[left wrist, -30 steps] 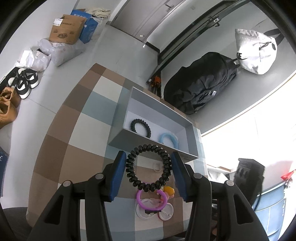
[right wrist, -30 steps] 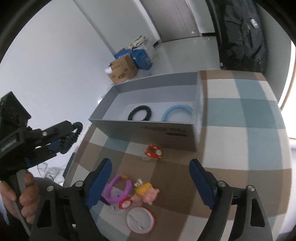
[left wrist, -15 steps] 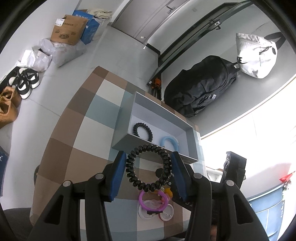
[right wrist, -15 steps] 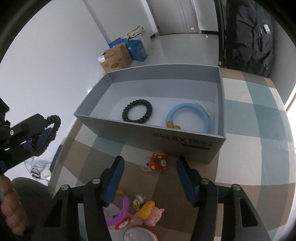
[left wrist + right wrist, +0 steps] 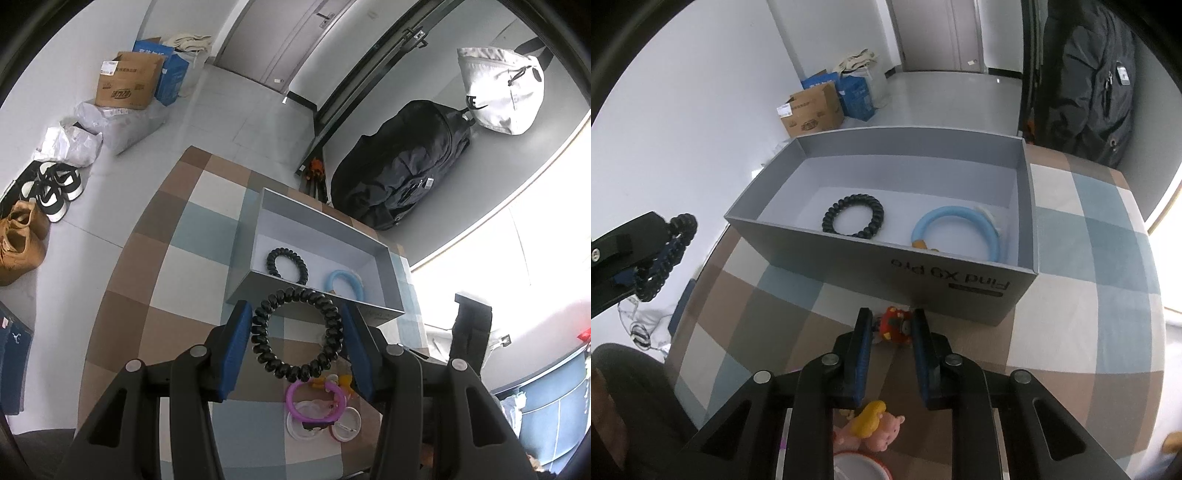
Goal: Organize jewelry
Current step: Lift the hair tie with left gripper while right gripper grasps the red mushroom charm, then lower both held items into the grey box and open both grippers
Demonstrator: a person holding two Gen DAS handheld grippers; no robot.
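Note:
My left gripper (image 5: 296, 332) is shut on a black coil bracelet (image 5: 325, 314) and holds it above the checked tablecloth, short of the grey box (image 5: 317, 218). It also shows at the left of the right wrist view (image 5: 661, 258). The box (image 5: 960, 277) holds another black coil bracelet (image 5: 853, 220) and a blue ring (image 5: 956, 234). My right gripper (image 5: 891, 328) has its jaws close on either side of a small red charm (image 5: 895, 325) lying in front of the box.
A purple ring (image 5: 316, 400), white round badges (image 5: 325, 424) and a pink and yellow figure (image 5: 875, 424) lie on the tablecloth near the grippers. Shoes, cartons and bags (image 5: 399, 177) stand on the floor beyond the table.
My right gripper has moved forward to the red charm and its jaws have narrowed around it. My left gripper has risen a little with the black bracelet.

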